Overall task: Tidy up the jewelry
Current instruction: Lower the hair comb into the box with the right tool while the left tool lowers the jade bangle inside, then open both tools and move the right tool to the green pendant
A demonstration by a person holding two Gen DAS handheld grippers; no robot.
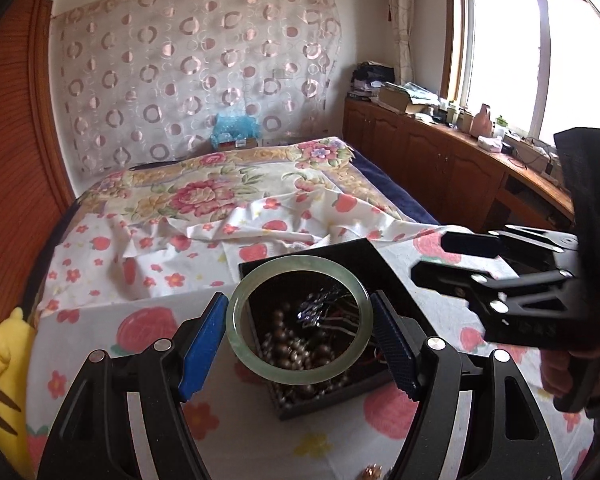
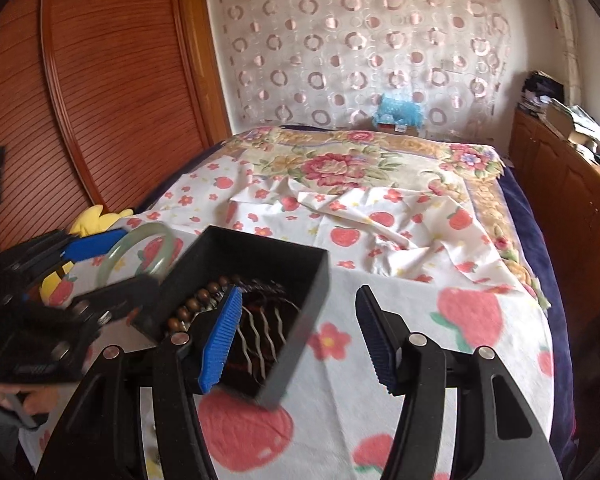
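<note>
One green bangle (image 1: pixel 299 317), clamped across its width by left gripper (image 1: pixel 300 344), over black box (image 1: pixel 374 268) of beads (image 1: pixel 288 348) on bedsheet (image 1: pixel 140 280); likely rigid, smooth, breakable; hold outer rim; right gripper (image 2: pixel 300 336) fingers apart, empty.

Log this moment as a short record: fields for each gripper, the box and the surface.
left gripper: fingers closed on a pale green bangle, held above the box
right gripper: open, empty, one finger over the box
box: black, open, holds brown beads and wavy hairpins
surface: bed with strawberry-print sheet
</note>
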